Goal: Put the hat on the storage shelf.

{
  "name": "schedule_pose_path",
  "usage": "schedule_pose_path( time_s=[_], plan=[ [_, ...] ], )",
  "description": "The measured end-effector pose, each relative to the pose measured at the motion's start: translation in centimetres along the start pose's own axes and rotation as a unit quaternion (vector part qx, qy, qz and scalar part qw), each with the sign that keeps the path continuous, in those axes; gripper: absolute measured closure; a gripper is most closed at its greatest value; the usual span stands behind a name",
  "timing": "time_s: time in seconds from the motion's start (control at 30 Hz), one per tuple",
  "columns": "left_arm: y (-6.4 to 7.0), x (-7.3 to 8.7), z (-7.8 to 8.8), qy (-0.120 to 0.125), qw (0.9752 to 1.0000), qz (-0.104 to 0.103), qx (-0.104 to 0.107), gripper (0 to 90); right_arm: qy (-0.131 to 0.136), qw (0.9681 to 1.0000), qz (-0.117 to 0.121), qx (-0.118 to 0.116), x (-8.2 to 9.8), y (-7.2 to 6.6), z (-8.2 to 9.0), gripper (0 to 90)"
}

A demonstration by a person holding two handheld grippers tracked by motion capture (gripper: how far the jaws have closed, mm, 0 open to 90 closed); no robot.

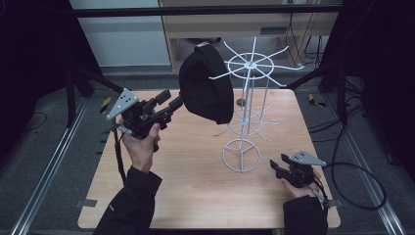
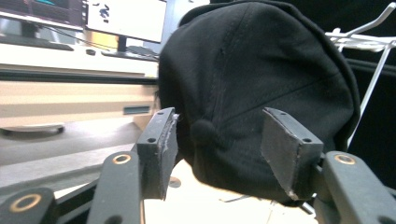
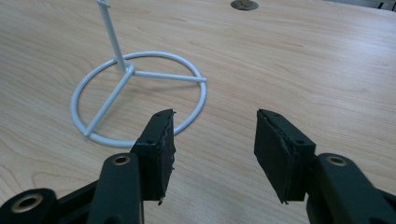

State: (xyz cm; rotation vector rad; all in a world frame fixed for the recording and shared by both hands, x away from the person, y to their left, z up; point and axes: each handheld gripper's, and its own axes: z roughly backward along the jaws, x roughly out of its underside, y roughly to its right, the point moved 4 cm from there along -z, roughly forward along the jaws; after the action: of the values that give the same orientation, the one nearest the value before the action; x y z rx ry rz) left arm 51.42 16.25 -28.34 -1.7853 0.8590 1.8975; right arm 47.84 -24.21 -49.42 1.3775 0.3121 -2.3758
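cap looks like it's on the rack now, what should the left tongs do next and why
Probably ease the left tongs straight back from the black cap. The cap appears to hang on an arm of the white wire rack, and the jaws stand open on either side of it without pressing, so backing off shouldn't drag it.

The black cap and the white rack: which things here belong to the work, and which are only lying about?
Belong to the work:
- black cap, hanging on the rack
- white wire rack
- left claw, open beside the cap

Only lying about:
- right claw, open, resting on the table
- monitors on the desk behind
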Motion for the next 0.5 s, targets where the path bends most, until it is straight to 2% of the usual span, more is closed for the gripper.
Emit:
schedule_pose_path(
  time_s=[0.13, 0.2, 0.3, 0.37, 0.4, 0.5],
  plan=[
    [-0.7, 0.6, 1.6, -0.015, 0.9995, -0.019, -0.020, 41.4, 0.000, 1.0000, -0.001, 0.002, 0.0, 0.0, 0.0, 46.5],
    [-1.0, 0.9, 2.1, -0.021, 0.9993, -0.020, -0.023, 39.9, 0.001, 1.0000, -0.001, 0.002, 0.0, 0.0, 0.0, 46.1],
    [-2.4, 2.7, 4.2, -0.045, 0.9981, -0.017, -0.039, 37.6, 0.000, 1.0000, -0.002, 0.006, 0.1, 0.1, -0.1, 43.1],
    [-3.3, 4.0, 5.2, -0.060, 0.9970, -0.013, -0.048, 36.0, 0.002, 1.0000, -0.005, 0.007, 0.1, 0.1, -0.1, 40.4],
    [-3.3, 4.0, 5.2, -0.060, 0.9970, -0.013, -0.048, 34.9, 0.002, 1.0000, -0.005, 0.007, 0.1, 0.1, -0.1, 40.4],
    [-5.1, 6.9, 7.2, -0.091, 0.9934, 0.000, -0.071, 33.0, 0.001, 0.9999, -0.013, 0.008, 0.2, 0.2, -0.2, 34.6]
  ],
)
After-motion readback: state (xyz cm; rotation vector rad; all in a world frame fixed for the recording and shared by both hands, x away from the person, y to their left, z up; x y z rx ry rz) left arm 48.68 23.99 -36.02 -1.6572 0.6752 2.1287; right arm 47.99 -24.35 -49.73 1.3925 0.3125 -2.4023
